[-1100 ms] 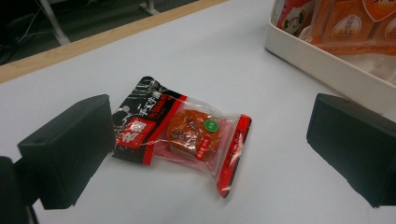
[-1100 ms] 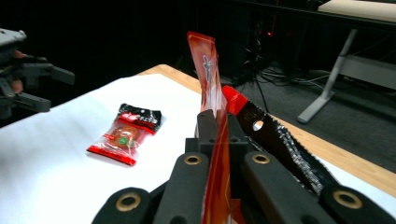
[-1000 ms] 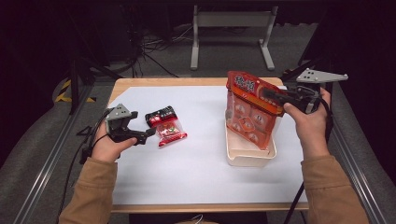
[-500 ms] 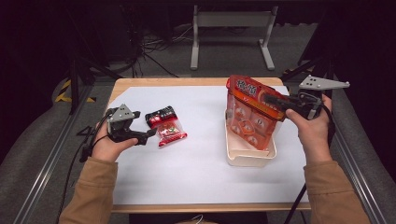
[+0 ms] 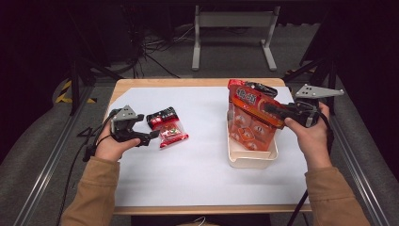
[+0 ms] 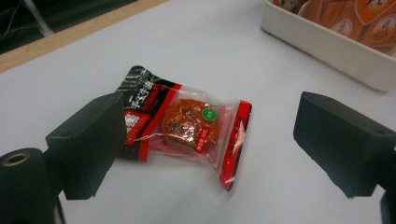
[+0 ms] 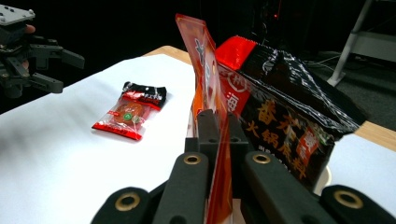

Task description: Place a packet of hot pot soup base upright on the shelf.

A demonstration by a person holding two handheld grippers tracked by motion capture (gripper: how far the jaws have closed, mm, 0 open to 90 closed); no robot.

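Right gripper [image 5: 272, 109]: clamped on orange packet [image 5: 251, 123], which stands in the white tub [image 5: 249, 159].
Left gripper [image 5: 149, 129]: jaws wide, nothing held.
Small snack pack [image 5: 168, 128]: well left of tub, just beside left gripper.

Grey metal stand [image 5: 234, 35], floor cables [image 5: 162, 47]

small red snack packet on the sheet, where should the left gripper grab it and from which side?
Take the small red snack packet across its flat sealed edges, coming straight down: it lies flat on the white sheet. The open left gripper already straddles it, so lowering and closing should do.
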